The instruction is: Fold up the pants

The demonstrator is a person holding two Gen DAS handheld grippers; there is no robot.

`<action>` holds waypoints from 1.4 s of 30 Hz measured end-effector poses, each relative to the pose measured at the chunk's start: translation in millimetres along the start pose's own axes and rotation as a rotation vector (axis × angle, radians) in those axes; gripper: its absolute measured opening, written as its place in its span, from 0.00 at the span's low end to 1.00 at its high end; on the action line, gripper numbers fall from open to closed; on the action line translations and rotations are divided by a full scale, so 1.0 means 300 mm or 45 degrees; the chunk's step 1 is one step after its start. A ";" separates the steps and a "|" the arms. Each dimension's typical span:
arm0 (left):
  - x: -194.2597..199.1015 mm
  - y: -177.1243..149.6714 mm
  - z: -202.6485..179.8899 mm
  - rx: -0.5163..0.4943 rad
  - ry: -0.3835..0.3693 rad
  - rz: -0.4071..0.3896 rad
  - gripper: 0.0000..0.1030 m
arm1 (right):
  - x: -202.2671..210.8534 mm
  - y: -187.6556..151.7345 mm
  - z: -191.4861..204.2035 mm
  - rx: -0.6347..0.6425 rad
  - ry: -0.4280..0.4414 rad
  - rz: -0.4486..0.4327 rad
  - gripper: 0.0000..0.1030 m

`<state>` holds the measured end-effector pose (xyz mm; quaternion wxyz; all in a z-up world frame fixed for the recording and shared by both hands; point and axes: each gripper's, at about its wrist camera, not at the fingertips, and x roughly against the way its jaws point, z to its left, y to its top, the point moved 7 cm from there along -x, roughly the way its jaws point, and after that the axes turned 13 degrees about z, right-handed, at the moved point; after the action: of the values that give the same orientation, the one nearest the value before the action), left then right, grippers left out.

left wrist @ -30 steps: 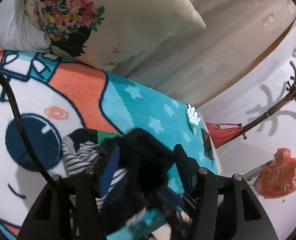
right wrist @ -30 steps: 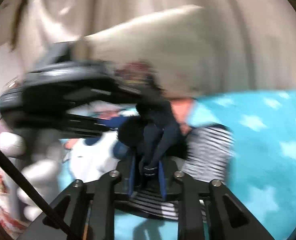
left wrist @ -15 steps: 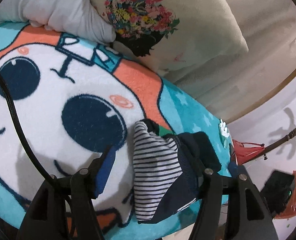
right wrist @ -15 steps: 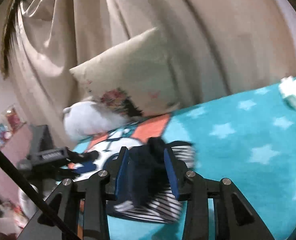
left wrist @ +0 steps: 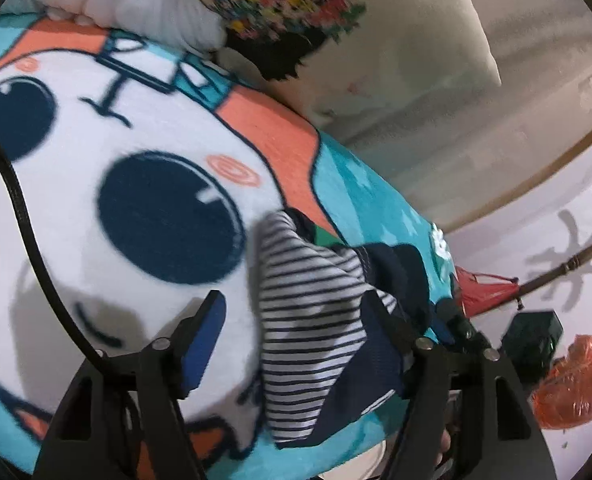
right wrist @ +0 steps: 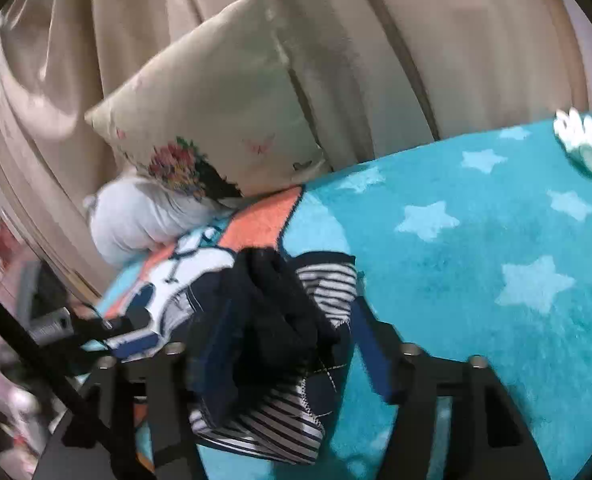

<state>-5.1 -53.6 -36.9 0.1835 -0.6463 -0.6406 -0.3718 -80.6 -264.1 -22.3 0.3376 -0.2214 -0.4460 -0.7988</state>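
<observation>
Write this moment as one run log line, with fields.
step: release after fold | pants: bunched on blanket | left gripper: open, opening | right gripper: open, just released

Navy and white-striped pants (left wrist: pixel 312 320), dark navy panels along the right side, a sliver of green at the far edge. Turquoise blanket (right wrist: pixel 476 264) scattered with pale blue stars; to the left a white cartoon face with round navy eyes, coral band and coral swirl cheek. Cream cushion (right wrist: pixel 215 112) at the far side, printed with red, yellow and green flowers over a black patch. Plain white pillow (right wrist: pixel 131 220) beside it. Beige curtain (right wrist: pixel 436 40) behind. Orange plastic bag (left wrist: pixel 572 384) on the right. Black grippers with blue pads (left wrist: pixel 199 344).
</observation>
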 end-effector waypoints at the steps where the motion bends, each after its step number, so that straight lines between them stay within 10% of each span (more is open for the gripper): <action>1: -0.014 -0.001 -0.008 -0.009 -0.022 0.013 0.74 | -0.002 0.007 -0.014 -0.025 0.028 0.014 0.69; 9: -0.128 -0.029 -0.077 -0.119 -0.093 0.099 0.70 | -0.184 0.046 -0.063 -0.145 0.268 0.208 0.68; 12: -0.124 -0.041 -0.096 -0.157 -0.087 0.112 0.45 | -0.207 0.044 -0.037 -0.136 0.348 0.240 0.38; 16: -0.092 -0.024 -0.106 -0.161 -0.102 0.086 0.39 | -0.179 0.049 0.010 -0.094 0.340 0.222 0.31; 21: -0.035 0.066 -0.151 -0.180 -0.055 0.017 0.39 | -0.134 0.127 0.072 -0.060 0.350 0.156 0.30; 29: -0.154 0.169 -0.053 -0.143 0.291 0.017 0.44 | -0.247 0.216 0.040 -0.109 0.234 0.160 0.34; 38: -0.026 0.072 -0.008 -0.094 0.239 -0.094 0.44 | -0.130 0.232 0.031 -0.067 0.133 0.023 0.49; 42: -0.037 0.064 -0.014 -0.063 0.221 -0.133 0.44 | -0.106 0.258 0.181 0.033 0.299 0.056 0.49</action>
<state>13.4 -66.6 -37.4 0.2027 -0.5817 -0.6458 -0.4511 0.7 -235.3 27.7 0.4077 -0.1316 -0.4088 -0.8058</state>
